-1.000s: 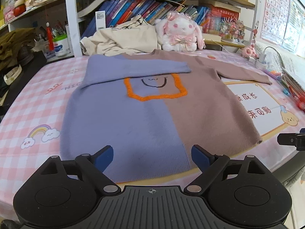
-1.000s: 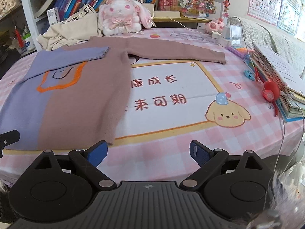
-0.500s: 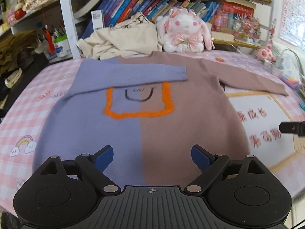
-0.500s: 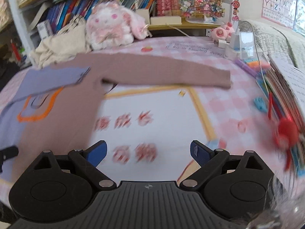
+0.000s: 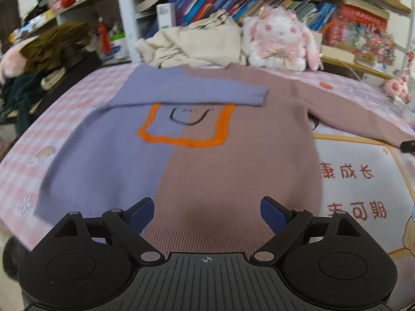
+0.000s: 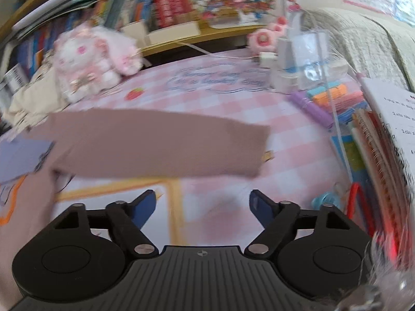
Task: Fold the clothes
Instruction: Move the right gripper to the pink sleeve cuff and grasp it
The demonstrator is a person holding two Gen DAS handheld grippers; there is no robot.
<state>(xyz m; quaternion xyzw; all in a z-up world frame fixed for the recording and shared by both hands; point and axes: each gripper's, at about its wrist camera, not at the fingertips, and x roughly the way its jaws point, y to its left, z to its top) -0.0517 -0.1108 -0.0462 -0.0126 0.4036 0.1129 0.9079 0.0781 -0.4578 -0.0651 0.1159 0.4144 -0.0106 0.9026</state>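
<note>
— Both sets of jaws stand wide apart, nothing between them. Left gripper (image 5: 206, 213) hangs over the sweater's hem, right gripper (image 6: 202, 207) over bare cloth just short of the brown sleeve (image 6: 160, 142).

— And the sweater (image 5: 181, 155) itself?

— Flat on the table, front up, half purple, half brown, orange pocket outline in the middle. The purple sleeve (image 5: 197, 92) is already folded across the chest. The brown one lies stretched out straight to the side, cuff (image 6: 259, 150) well clear of the body.

— So what's changed in the last second?

— The right gripper has swung! A second ago it looked across the printed mat from the table edge; now the sleeve fills its view, cuff almost dead ahead, and the picture is smeared with motion. The left has slid along the hem too, from the purple side toward the centre seam.

— Meaning?

— My read: the right is heading for that cuff, to carry it over the chest and match the purple sleeve. Nothing gripped yet, so that second fold hasn't begun.

— Anything nearby to mind?

— Notebooks (image 6: 384, 140) and pens (image 6: 334, 96) sit to the right of the cuff, a plush rabbit (image 5: 280, 41) and a cream garment (image 5: 192, 41) behind the collar. None touch the sleeve.
</note>
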